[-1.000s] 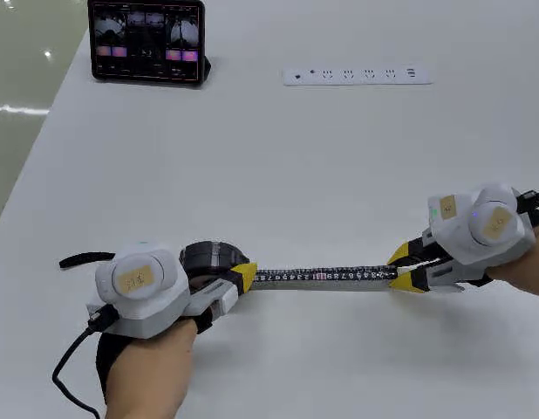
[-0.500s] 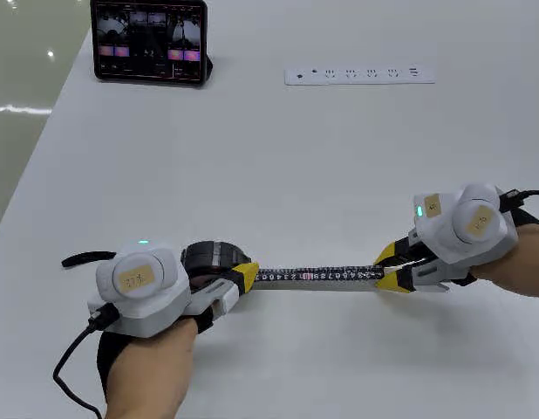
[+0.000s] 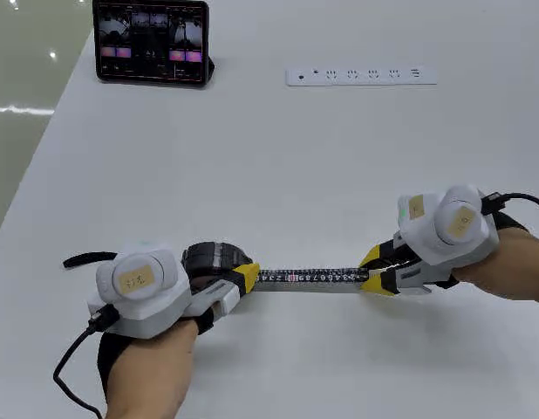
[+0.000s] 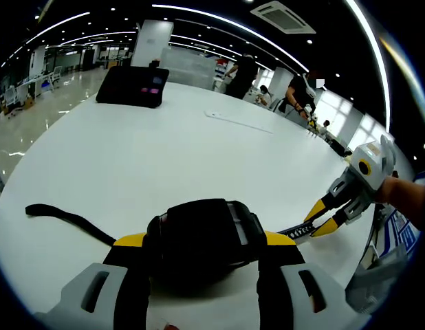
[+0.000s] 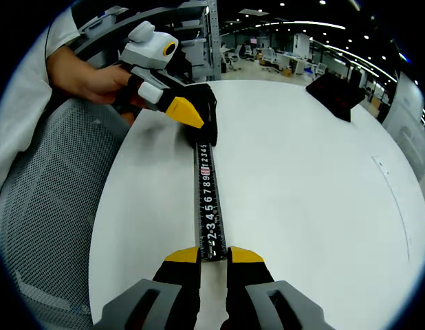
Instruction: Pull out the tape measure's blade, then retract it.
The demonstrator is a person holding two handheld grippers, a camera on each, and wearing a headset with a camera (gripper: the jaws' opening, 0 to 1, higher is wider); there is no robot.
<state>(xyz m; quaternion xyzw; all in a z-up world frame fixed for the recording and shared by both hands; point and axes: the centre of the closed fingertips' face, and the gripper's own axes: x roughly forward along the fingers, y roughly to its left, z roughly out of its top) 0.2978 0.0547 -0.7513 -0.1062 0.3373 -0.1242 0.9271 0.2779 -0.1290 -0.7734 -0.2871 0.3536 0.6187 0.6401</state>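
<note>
The black tape measure case (image 3: 213, 259) rests on the white table, and my left gripper (image 3: 239, 278) is shut on it; the case (image 4: 202, 237) sits between the yellow-tipped jaws in the left gripper view. The numbered blade (image 3: 311, 276) runs out to the right, flat over the table. My right gripper (image 3: 371, 272) is shut on the blade's end; in the right gripper view the blade (image 5: 210, 206) leads from my right gripper (image 5: 212, 256) back to the case (image 5: 204, 113). A black wrist strap (image 3: 86, 258) trails left from the case.
A dark tablet (image 3: 151, 41) stands at the table's far left corner. A white power strip (image 3: 361, 77) lies at the far middle. The table edge (image 3: 34, 148) drops to the floor on the left. People stand in the background of the left gripper view.
My right gripper has moved left toward the case with the blade's end, so less blade is out. The left gripper and the case have stayed put.
</note>
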